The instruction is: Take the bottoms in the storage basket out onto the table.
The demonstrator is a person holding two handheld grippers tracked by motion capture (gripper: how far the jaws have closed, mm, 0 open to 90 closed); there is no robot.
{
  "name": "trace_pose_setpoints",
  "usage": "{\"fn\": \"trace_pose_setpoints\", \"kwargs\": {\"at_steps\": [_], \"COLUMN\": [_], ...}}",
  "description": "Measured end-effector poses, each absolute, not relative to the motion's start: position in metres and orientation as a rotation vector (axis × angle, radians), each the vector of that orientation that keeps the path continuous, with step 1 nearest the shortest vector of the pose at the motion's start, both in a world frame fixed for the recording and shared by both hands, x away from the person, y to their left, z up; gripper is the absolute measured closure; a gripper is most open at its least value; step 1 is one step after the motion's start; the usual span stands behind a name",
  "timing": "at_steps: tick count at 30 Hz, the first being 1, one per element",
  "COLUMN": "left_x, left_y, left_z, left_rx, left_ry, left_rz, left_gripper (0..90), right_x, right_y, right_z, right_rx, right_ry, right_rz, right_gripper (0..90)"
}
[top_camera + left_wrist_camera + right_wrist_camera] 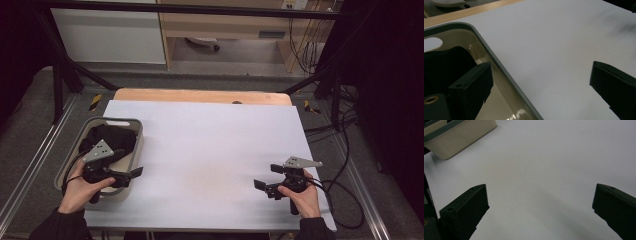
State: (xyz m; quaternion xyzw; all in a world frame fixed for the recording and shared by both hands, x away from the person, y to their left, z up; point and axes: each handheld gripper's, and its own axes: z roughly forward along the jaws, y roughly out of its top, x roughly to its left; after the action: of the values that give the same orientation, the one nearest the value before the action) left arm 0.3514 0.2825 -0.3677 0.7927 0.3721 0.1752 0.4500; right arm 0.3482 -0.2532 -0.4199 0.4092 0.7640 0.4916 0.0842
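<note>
A grey-rimmed beige bin (136, 131) stands at the table's left and holds a heap of black cloth (112, 137). My left gripper (131, 176) is open and straddles the bin's right rim near its front corner. In the left gripper view, one jaw is inside the bin (489, 53) beside the black cloth (444, 65), and the other jaw is over the white tabletop. The left gripper (541, 71) holds nothing. My right gripper (268, 176) is open above the table's front right. In its own view the right gripper (540, 192) has only bare white surface between its jaws.
The white table sheet (210, 145) lies on a wooden top (200, 95). The bin's outer wall (456, 137) shows far off in the right gripper view. Cables (345, 200) trail off the table's right edge. Black frame posts stand at both far corners.
</note>
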Motion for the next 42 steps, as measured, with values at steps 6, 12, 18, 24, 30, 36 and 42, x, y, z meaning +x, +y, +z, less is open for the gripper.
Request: {"fn": "trace_pose_setpoints", "kwargs": {"at_steps": [6, 12, 18, 24, 30, 36, 42], "left_x": [0.352, 0.353, 0.355, 0.359, 0.365, 0.374, 0.384], "left_y": [0.289, 0.295, 0.300, 0.303, 0.309, 0.314, 0.319], "left_z": [-0.366, -0.362, -0.358, -0.354, -0.349, -0.348, -0.354], "left_rx": [1.960, 1.947, 1.950, 1.945, 1.947, 1.931, 1.941], "left_ry": [0.933, 0.948, 0.960, 0.976, 0.996, 1.030, 1.086], "left_rz": [0.444, 0.458, 0.462, 0.471, 0.485, 0.479, 0.501], "left_gripper": [4.8, 4.8, 5.0, 4.9, 4.9, 5.0, 5.0], "right_x": [0.348, 0.349, 0.349, 0.348, 0.348, 0.348, 0.348], "right_y": [-0.252, -0.250, -0.250, -0.250, -0.250, -0.250, -0.251], "right_z": [-0.420, -0.422, -0.423, -0.422, -0.422, -0.422, -0.422], "right_rx": [1.225, 1.222, 1.216, 1.219, 1.220, 1.221, 1.220], "right_ry": [2.282, 2.292, 2.301, 2.294, 2.292, 2.291, 2.287], "right_rz": [1.464, 1.454, 1.445, 1.451, 1.450, 1.448, 1.452], "right_gripper": [0.9, 0.9, 0.9, 0.9, 0.8, 0.8, 0.9]}}
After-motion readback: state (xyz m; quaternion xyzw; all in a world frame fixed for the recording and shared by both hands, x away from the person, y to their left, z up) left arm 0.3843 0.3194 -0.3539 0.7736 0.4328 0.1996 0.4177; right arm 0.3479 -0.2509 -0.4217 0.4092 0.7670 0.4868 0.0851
